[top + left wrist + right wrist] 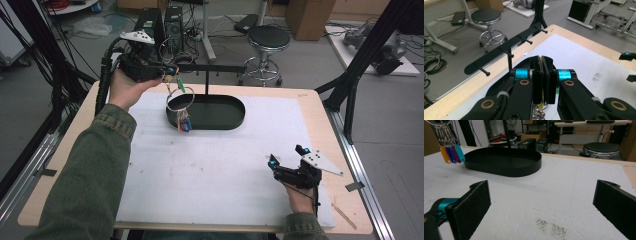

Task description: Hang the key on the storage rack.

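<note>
Left gripper (167, 74) pinches the key ring (180, 100), apparently by a tag, above the tray's (220, 122) left end; right gripper (287, 159) spread near the table's right edge.

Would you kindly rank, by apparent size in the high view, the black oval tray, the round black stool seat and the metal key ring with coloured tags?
1. Black oval tray: largest.
2. Round black stool seat: smaller, though it stands farther from the camera, so its true size is unsure.
3. Metal key ring with coloured tags: smallest, hanging from the left gripper.
</note>
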Tool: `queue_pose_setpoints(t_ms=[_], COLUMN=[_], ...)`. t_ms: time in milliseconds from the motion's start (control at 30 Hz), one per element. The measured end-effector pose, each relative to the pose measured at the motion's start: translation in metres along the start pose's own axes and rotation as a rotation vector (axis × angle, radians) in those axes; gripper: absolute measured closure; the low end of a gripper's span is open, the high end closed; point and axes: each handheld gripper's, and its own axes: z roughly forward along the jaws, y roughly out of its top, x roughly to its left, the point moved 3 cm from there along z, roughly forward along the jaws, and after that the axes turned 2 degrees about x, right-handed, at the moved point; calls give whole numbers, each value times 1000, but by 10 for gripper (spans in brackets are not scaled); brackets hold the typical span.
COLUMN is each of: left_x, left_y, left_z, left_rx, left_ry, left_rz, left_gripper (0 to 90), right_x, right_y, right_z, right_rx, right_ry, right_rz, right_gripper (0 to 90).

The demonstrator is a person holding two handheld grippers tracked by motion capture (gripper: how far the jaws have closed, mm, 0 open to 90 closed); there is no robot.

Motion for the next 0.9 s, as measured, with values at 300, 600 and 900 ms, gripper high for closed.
queue_pose_setpoints(t_ms=[300,600,900], left_x=[9,28,33], left_y=[7,11,24], left_z=[4,16,31], left_rx=[-4,-35,-50], left_ry=[13,30,14], left_rz=[-9,-49,-36], left_gripper=[876,876,876], right_x=[-1,-2,-3], right_y=[-1,-1,-3], right_z=[-1,-2,-1], right_rx=[0,0,8], right_ry=[-3,0,1], right_rz=[6,5,9], right_gripper=[3,3,3])
